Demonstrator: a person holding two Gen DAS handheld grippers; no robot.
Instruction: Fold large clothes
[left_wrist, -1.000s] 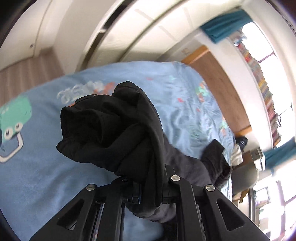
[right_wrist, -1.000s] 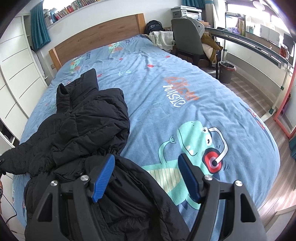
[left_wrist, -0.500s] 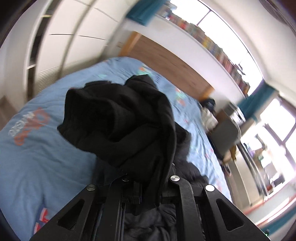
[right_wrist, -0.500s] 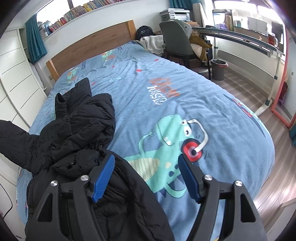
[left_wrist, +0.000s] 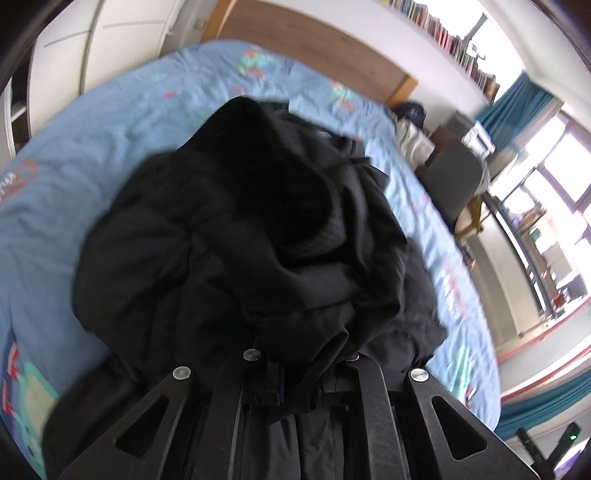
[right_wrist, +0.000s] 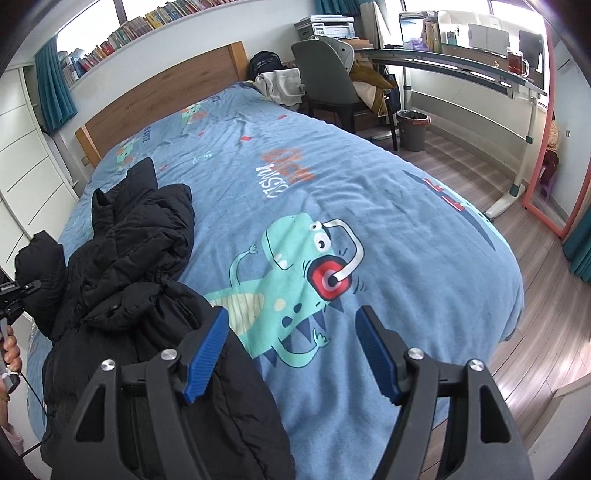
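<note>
A black puffer jacket lies crumpled along the left side of a blue dinosaur-print bed. My left gripper is shut on a bunched sleeve of the jacket and holds it up over the bed; the cloth hides the fingertips. In the right wrist view the left gripper shows at the far left edge with the sleeve end beside it. My right gripper is open and empty, hovering above the jacket's near end and the bed's front part.
A wooden headboard stands at the far end. A grey chair with clothes, a bin and a long desk are on the right. White wardrobes line the left. Wood floor lies to the right.
My left gripper has swung round with the sleeve, from facing the wardrobe to facing the headboard and window. My right gripper has drifted slightly and stays open.
</note>
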